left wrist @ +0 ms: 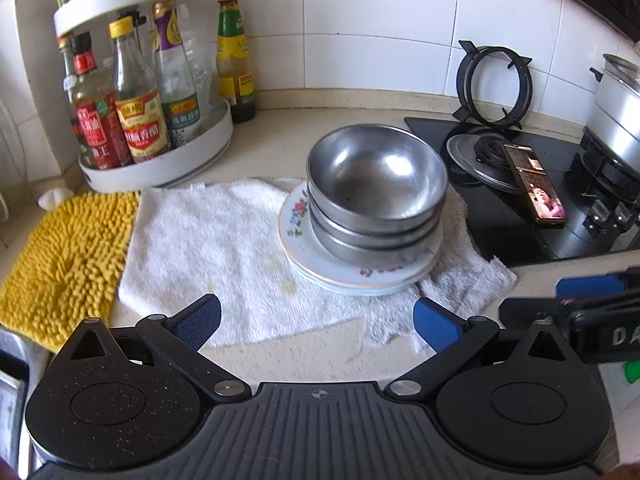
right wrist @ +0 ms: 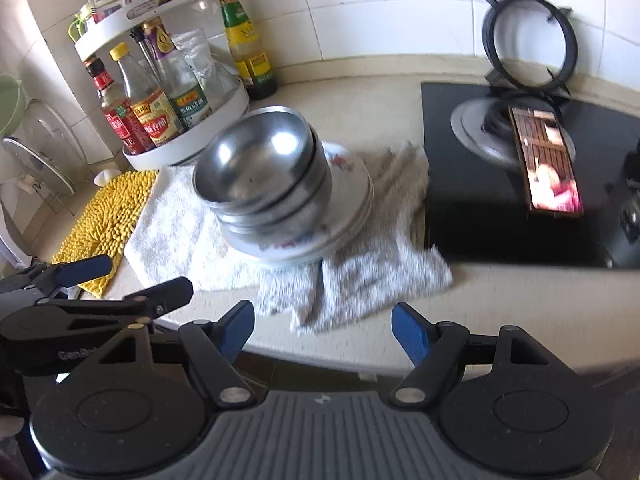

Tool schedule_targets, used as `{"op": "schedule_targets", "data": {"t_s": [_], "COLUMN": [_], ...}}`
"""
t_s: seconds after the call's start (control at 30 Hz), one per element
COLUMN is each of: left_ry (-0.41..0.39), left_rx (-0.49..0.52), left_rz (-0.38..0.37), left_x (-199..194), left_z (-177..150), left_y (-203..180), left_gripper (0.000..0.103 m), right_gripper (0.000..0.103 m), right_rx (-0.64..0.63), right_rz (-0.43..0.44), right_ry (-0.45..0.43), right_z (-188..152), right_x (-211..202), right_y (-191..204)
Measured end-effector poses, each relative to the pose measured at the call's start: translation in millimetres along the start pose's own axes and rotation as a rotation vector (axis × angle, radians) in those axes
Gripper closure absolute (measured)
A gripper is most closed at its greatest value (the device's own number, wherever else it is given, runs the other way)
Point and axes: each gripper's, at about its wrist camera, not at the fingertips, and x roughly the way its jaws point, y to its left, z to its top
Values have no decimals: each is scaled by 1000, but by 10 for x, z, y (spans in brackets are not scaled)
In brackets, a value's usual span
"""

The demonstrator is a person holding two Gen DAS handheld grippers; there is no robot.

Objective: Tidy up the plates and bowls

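Already nested, the steel bowls (left wrist: 376, 196) sit on stacked plates (left wrist: 352, 276) over a white towel (left wrist: 208, 248) (probably for draining); left gripper (left wrist: 316, 318) and right gripper (right wrist: 323, 332) hover, jaws spread, empty.

"DA" on the right tool (left wrist: 600, 300); "GenRo" on the left tool (right wrist: 120, 280).

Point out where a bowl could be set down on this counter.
Free: the white towel between the yellow mat and the stacked plates, and the bare counter behind the metal bowls. Crowded: the bottle rack and the stove with its phone.
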Motion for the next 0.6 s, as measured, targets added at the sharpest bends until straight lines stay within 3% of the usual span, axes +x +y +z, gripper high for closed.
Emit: {"op": "schedule_targets", "data": {"t_s": [0.6], "left_ry": [8], "left_rx": [23], "left_rz": [25], "left_x": [-123], "left_z": [-176], "left_y": [17], "left_gripper": [0], "right_gripper": [8], "right_rx": [37], "right_rz": [20], "right_ry": [7], "right_z": [-199], "right_x": [-8], "right_y": [54]}}
